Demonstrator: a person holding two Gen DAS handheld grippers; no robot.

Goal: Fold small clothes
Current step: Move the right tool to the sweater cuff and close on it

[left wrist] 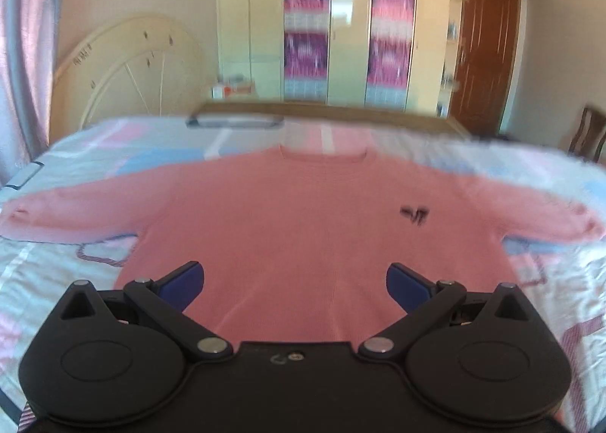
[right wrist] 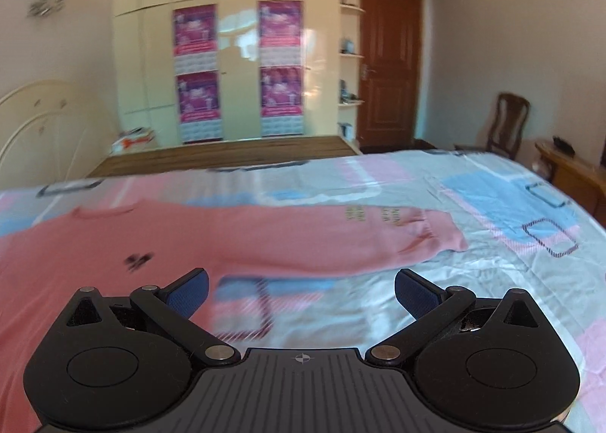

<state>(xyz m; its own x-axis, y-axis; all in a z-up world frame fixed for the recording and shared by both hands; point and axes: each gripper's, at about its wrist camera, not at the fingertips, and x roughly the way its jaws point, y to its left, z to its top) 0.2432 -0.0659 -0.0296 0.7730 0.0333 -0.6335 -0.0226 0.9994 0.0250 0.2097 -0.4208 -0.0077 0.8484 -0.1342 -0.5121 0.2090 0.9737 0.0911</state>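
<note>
Pink knit sweater [left wrist: 303, 221] flat on patchwork bedsheet [right wrist: 473, 183]; left gripper [left wrist: 295, 281], right gripper [right wrist: 301, 289] both spread wide

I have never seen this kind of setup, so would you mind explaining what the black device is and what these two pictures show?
A person holds two hand-held grippers, each with a camera looking along its two blue-padded fingers. The left gripper faces a pink sweater laid flat on a bed, sleeves spread. The right gripper looks towards the sweater's sleeve. Both are open and hold nothing. Behind stand a wardrobe and a brown door.
</note>
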